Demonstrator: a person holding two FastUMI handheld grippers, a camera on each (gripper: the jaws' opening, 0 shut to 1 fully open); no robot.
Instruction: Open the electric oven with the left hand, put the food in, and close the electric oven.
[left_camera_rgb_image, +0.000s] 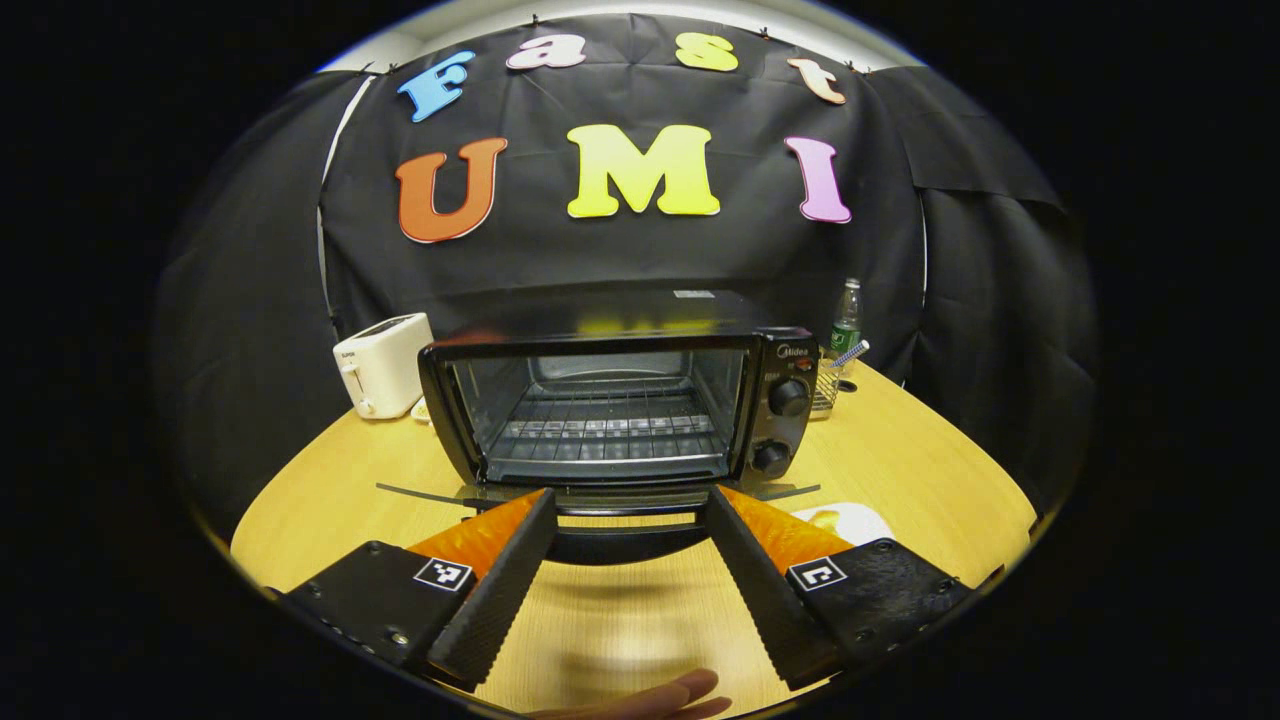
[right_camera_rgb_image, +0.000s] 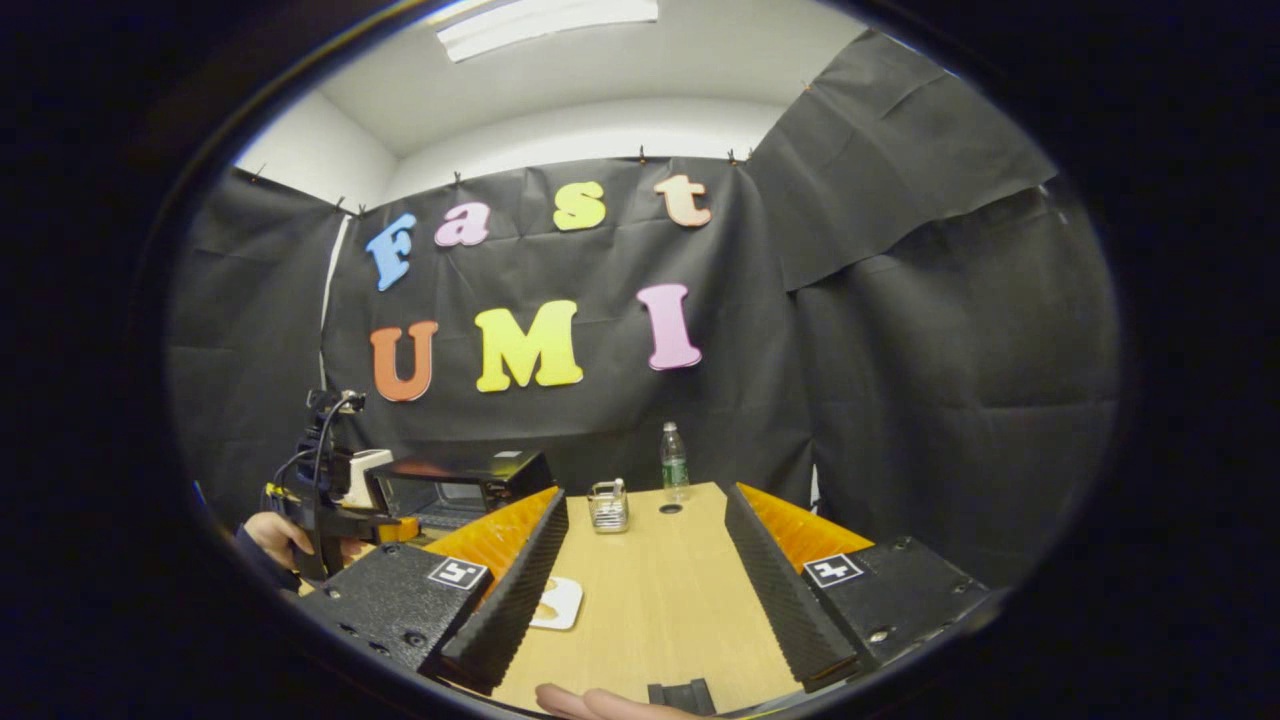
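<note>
The black electric oven (left_camera_rgb_image: 610, 410) stands open, its glass door (left_camera_rgb_image: 600, 497) folded down flat and the wire rack (left_camera_rgb_image: 605, 425) bare inside. My left gripper (left_camera_rgb_image: 630, 497) is open, its fingertips at either side of the door's dark handle (left_camera_rgb_image: 625, 542) without pressing on it. A white plate (left_camera_rgb_image: 862, 520) carrying yellowish food (left_camera_rgb_image: 825, 518) lies right of the door. In the right gripper view my right gripper (right_camera_rgb_image: 647, 495) hangs open over the table, with the plate (right_camera_rgb_image: 560, 603) by its left finger. A hand holds the left gripper (right_camera_rgb_image: 390, 527) at the oven (right_camera_rgb_image: 460, 487).
A white toaster (left_camera_rgb_image: 385, 362) stands left of the oven. A wire basket (right_camera_rgb_image: 607, 505) and a green-labelled bottle (right_camera_rgb_image: 675, 462) stand at the back of the round wooden table (right_camera_rgb_image: 660, 600). Fingers of a hand (left_camera_rgb_image: 650, 695) show at the bottom edge.
</note>
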